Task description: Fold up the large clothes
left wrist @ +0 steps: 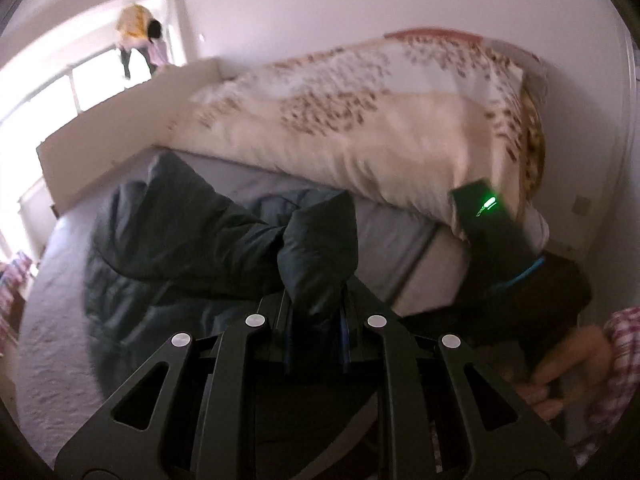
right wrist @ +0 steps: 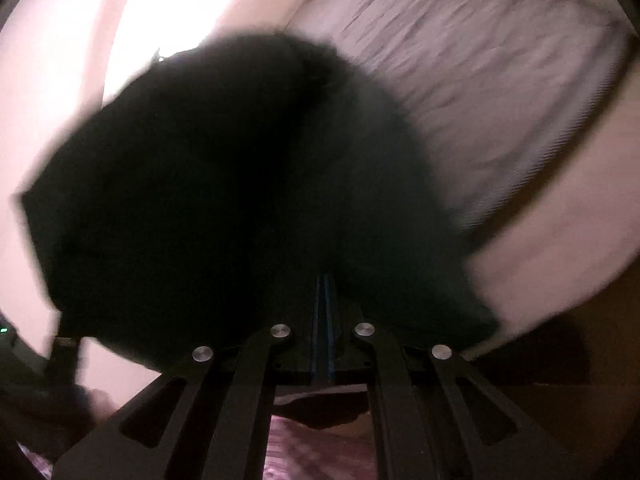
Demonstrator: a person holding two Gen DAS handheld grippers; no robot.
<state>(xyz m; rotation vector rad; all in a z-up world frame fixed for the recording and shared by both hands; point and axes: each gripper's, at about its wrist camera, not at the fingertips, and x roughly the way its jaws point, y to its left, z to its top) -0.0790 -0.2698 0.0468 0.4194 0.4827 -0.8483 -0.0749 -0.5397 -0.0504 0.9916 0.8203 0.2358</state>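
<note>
A large dark padded garment (left wrist: 176,232) lies crumpled across the grey bed sheet (left wrist: 396,232). My left gripper (left wrist: 316,300) is shut on a bunched fold of the garment, which bulges up between the fingers. My right gripper (right wrist: 325,292) is shut on another part of the same dark garment (right wrist: 224,184), which hangs blurred over most of the right wrist view. The right gripper's body with a green light (left wrist: 490,216) shows at the right of the left wrist view, held by a hand (left wrist: 560,372).
A cream patterned duvet (left wrist: 380,128) is piled at the back of the bed against the white wall. A white bed frame (left wrist: 120,128) and a bright window (left wrist: 48,84) are at the left. The grey sheet (right wrist: 500,100) and mattress edge (right wrist: 560,240) show at the right.
</note>
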